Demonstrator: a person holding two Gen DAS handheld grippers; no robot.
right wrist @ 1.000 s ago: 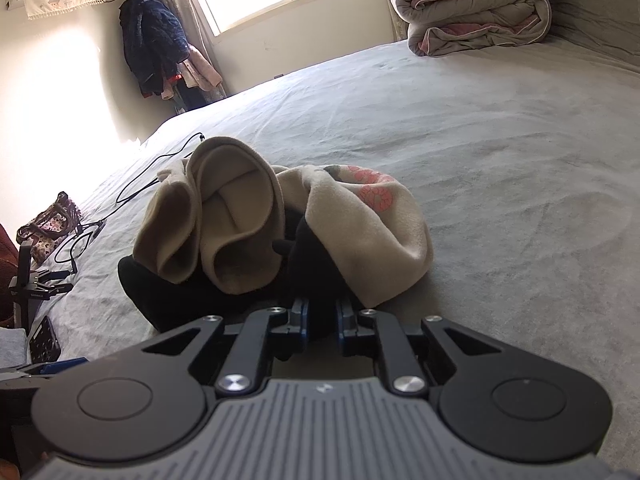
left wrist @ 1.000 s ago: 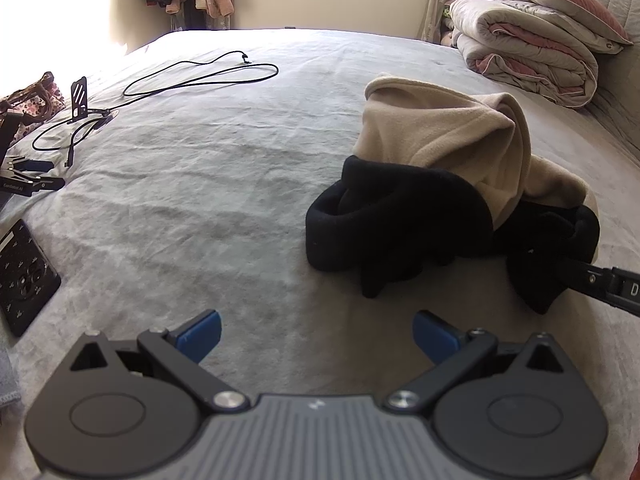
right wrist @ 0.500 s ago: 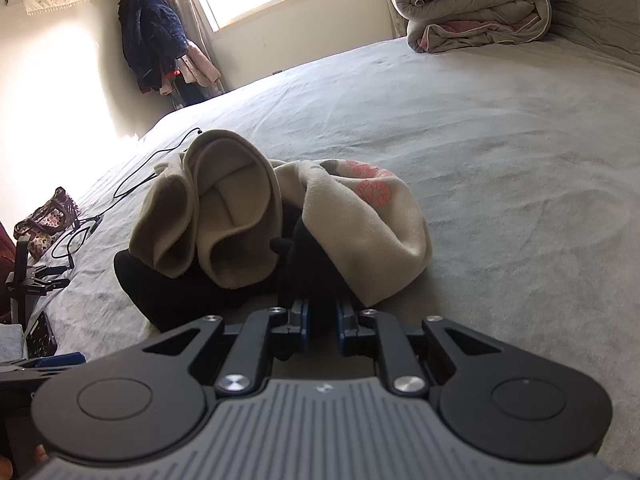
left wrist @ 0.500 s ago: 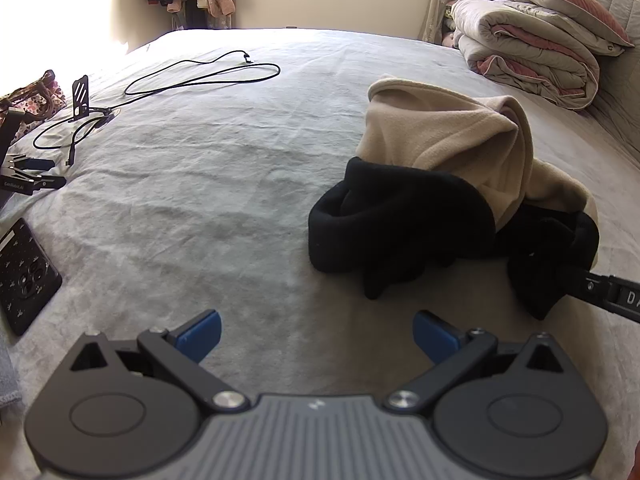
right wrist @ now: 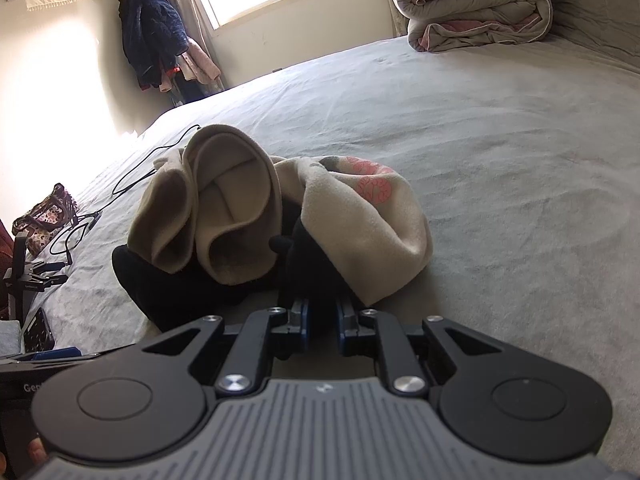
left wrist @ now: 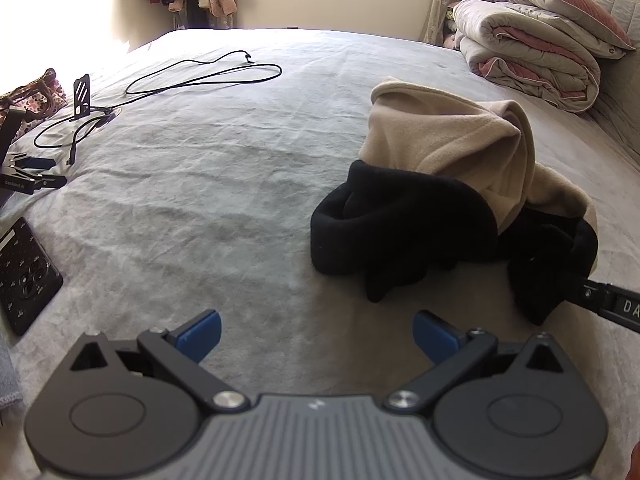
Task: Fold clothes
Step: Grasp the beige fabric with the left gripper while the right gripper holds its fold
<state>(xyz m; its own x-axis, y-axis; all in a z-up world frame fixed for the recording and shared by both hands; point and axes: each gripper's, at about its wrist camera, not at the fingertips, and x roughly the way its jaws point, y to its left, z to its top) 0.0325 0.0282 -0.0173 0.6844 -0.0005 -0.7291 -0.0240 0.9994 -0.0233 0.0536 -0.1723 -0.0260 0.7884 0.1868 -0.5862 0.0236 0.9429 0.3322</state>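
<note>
Right gripper [right wrist: 319,320]: jaws nearly closed, pinching black cloth [right wrist: 312,276] at the near edge of the heap. Left gripper [left wrist: 318,332]: wide open, nothing between the blue pads [left wrist: 200,334], hanging over bare grey sheet [left wrist: 192,184] — heap ahead and to the right, apart from the pads. Heap itself: beige fleece [left wrist: 452,140] draped on the black cloth, crumpled, mid-bed. Farther out — black cable [left wrist: 208,76] at left, phone [left wrist: 24,276] at the left edge, folded duvet [left wrist: 532,56] by the far right.

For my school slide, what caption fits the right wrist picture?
Right gripper pinching the black part of a crumpled beige-and-black garment on a grey bed.
</note>
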